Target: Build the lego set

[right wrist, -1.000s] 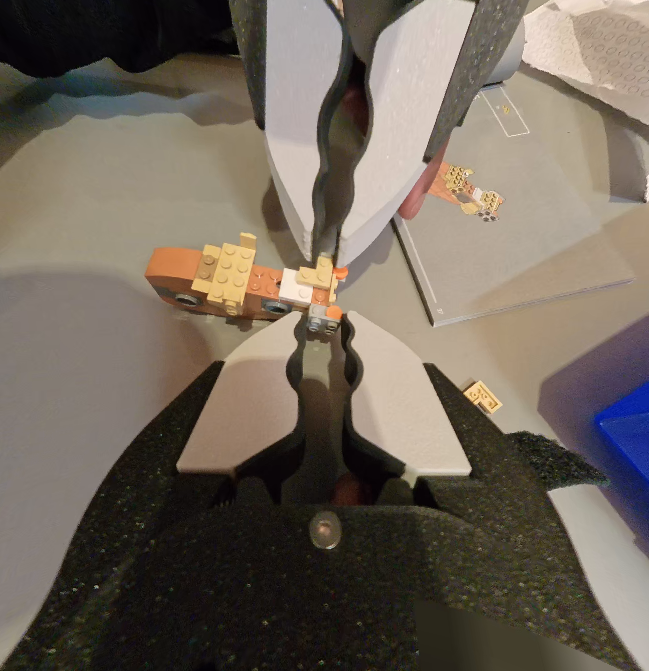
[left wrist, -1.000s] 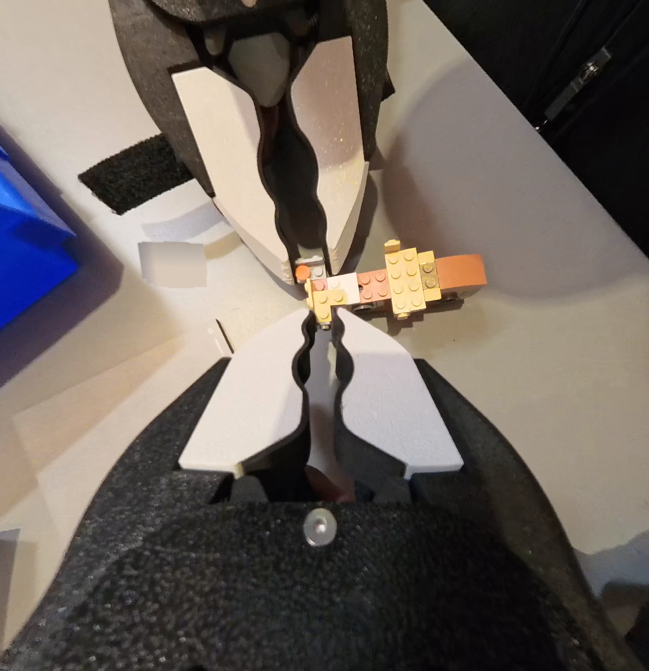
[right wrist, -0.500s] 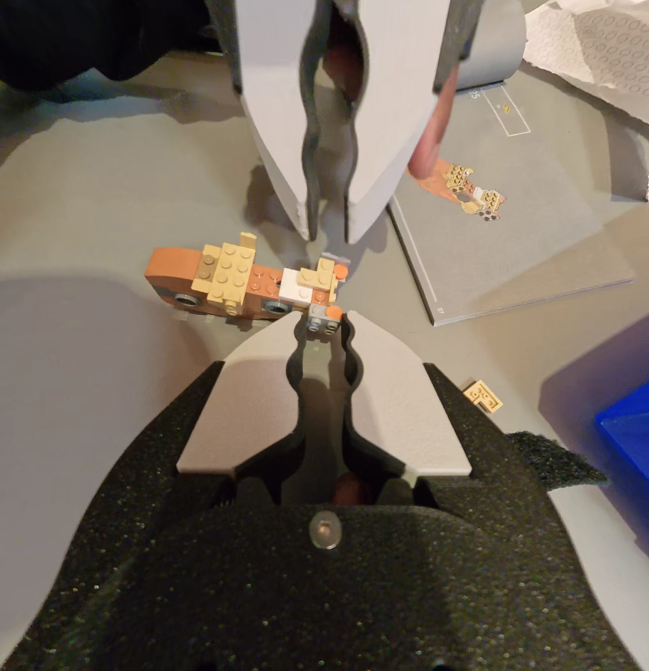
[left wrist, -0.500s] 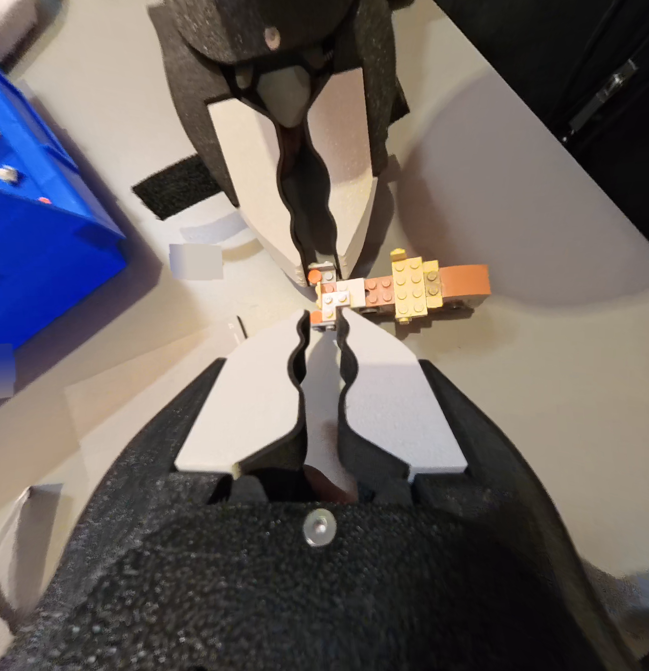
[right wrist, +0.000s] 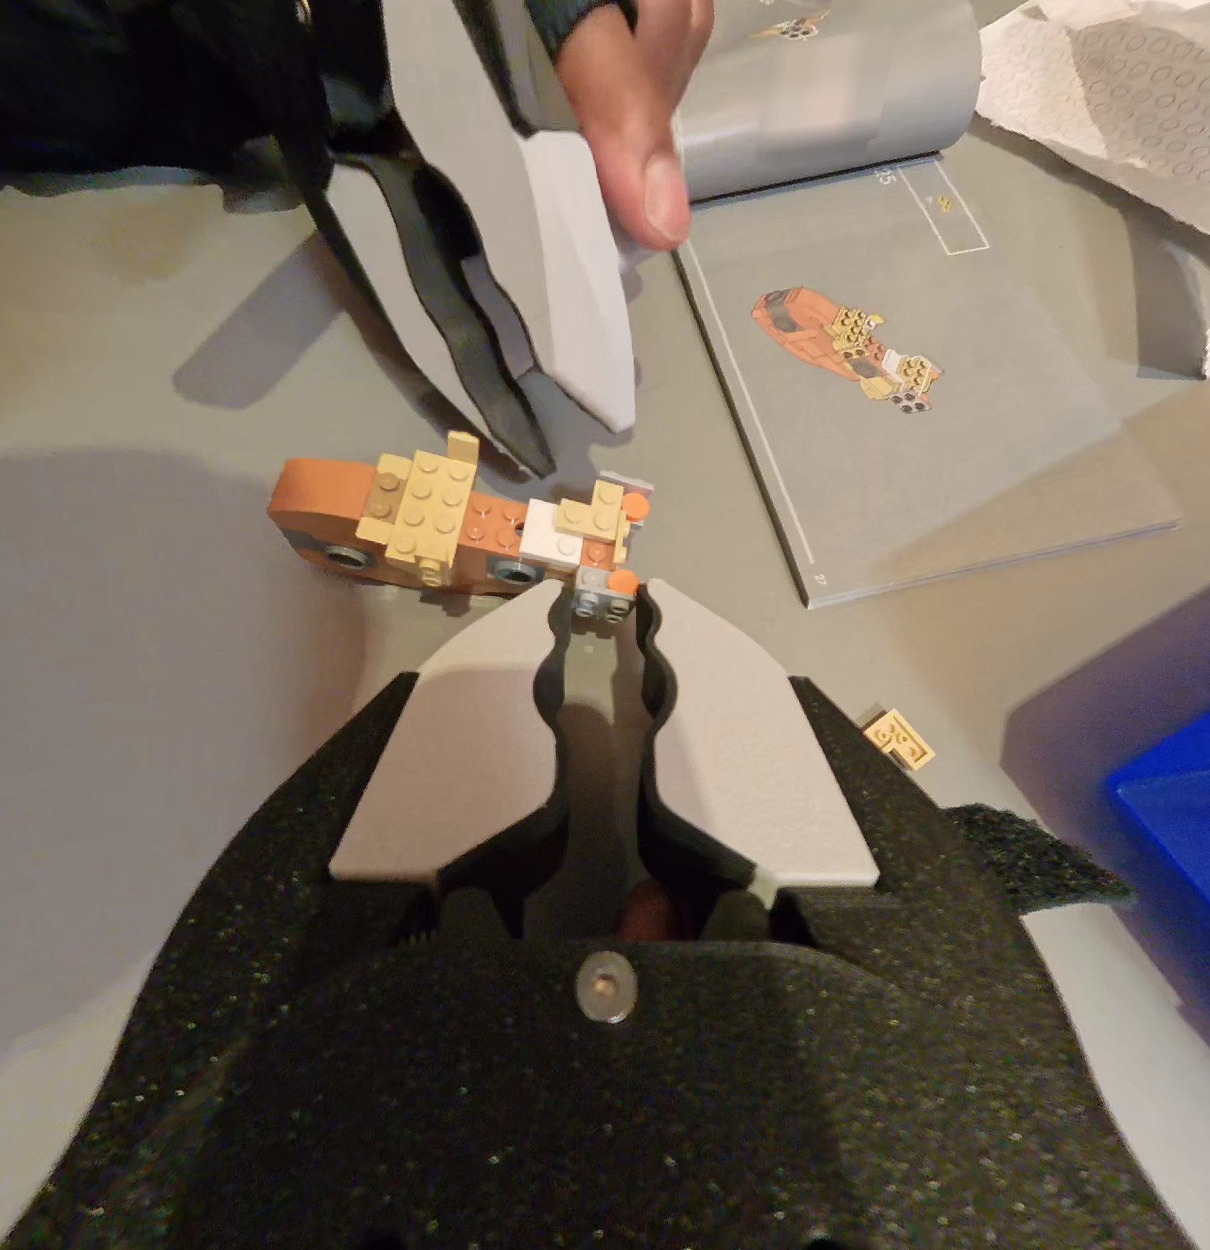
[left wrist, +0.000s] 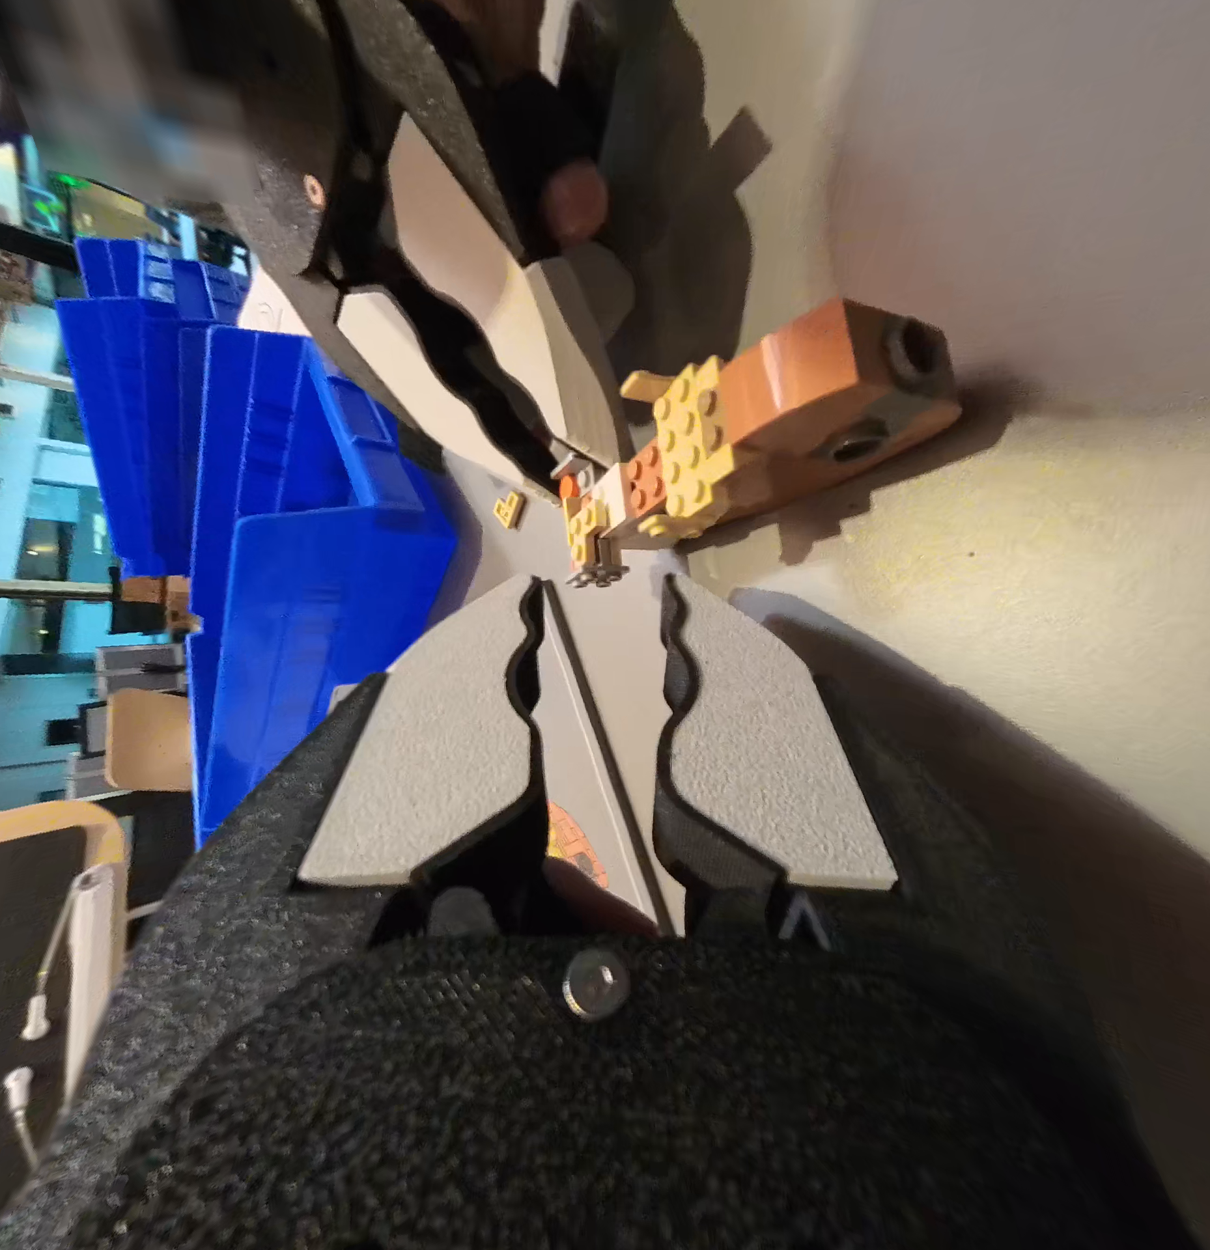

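We clench the right hand-held gripper (right wrist: 599, 595) on the brown-and-tan brick model's (right wrist: 447, 534) grey plate; the left hand-held gripper (left wrist: 599, 588), released, next fetches the loose tan corner plate (right wrist: 898, 738).

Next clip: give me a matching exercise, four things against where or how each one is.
1 lego model
2 tan corner plate
3 instruction booklet
4 left gripper

A open, clear of the bricks
B lying open, showing a build picture
C loose, near the blue bin
D gripped at its grey end by the right gripper

Pairs: 1-D, 2-C, 3-B, 4-A
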`<state>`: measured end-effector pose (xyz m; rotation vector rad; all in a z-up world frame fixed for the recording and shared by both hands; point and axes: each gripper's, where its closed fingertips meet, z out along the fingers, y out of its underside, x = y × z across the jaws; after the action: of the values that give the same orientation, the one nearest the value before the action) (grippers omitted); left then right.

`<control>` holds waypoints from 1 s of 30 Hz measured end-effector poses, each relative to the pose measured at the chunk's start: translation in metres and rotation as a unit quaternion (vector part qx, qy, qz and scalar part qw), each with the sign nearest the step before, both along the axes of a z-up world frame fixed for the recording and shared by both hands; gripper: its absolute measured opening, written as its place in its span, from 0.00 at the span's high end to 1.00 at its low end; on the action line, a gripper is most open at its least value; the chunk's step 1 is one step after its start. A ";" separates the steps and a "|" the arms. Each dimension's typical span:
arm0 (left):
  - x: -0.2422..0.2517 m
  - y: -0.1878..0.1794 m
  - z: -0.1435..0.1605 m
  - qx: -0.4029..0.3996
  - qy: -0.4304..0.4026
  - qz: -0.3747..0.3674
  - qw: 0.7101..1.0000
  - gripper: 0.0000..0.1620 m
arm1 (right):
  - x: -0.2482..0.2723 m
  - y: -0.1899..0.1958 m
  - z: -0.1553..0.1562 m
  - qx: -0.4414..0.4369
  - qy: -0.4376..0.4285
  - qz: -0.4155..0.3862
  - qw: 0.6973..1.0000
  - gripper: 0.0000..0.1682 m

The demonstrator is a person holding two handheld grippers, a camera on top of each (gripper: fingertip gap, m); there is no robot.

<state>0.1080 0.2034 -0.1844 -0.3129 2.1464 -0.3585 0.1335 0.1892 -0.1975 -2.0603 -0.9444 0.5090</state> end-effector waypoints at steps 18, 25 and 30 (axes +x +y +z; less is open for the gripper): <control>0.006 -0.014 -0.008 0.043 -0.025 -0.050 0.998 0.79 | 0.000 0.000 0.000 0.003 -0.003 0.003 1.000 0.89; 0.007 -0.015 -0.010 0.057 -0.021 -0.053 0.997 0.79 | -0.001 0.000 0.000 0.005 -0.004 0.003 1.000 0.89; 0.008 -0.015 -0.012 0.062 -0.015 -0.055 0.996 0.80 | -0.001 0.000 0.000 0.006 -0.006 0.002 1.000 0.89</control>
<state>0.1160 0.1886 -0.1966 -0.1188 2.1513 -0.2881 0.1328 0.1894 -0.1980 -2.0535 -0.9573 0.4933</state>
